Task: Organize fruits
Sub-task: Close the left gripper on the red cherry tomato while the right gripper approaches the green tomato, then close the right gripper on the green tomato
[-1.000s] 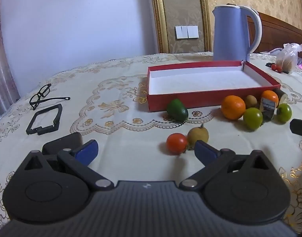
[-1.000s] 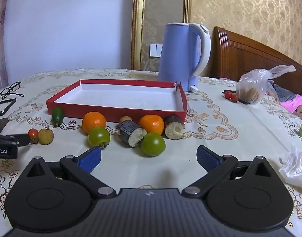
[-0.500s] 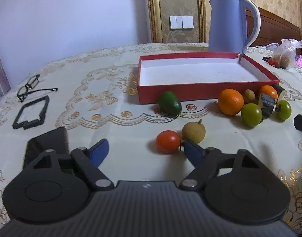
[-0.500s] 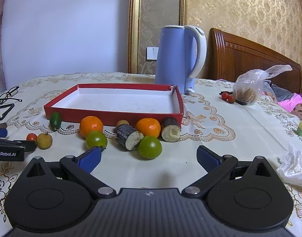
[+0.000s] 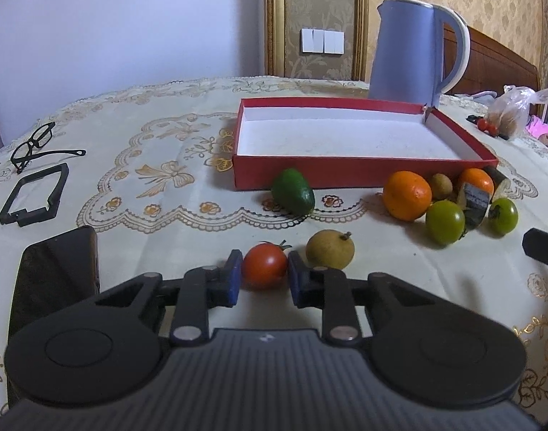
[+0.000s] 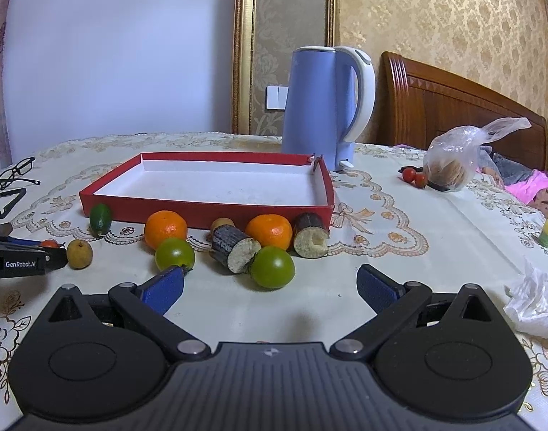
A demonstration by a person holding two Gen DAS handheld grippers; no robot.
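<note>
The left tool [image 5: 265,278] has its blue pads [image 5: 233,273] closed against both sides of the red tomato [image 5: 265,265], which rests on the desk [image 5: 166,230], probably for transfer into the empty red tray [image 5: 360,176] beyond. The right tool [image 6: 270,289] is spread and holds nothing, near the green tomato [image 6: 272,266]. Only the right wrist view shows the cut end of the dark cane piece [image 6: 233,248] and the plastic bag [image 6: 453,160].

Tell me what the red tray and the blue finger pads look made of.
Shallow red tray with white inside: seemingly cardboard, matte; thin folded walls, a split corner. Blue finger pads of the right tool: probably rubber, matte, finely textured.
</note>
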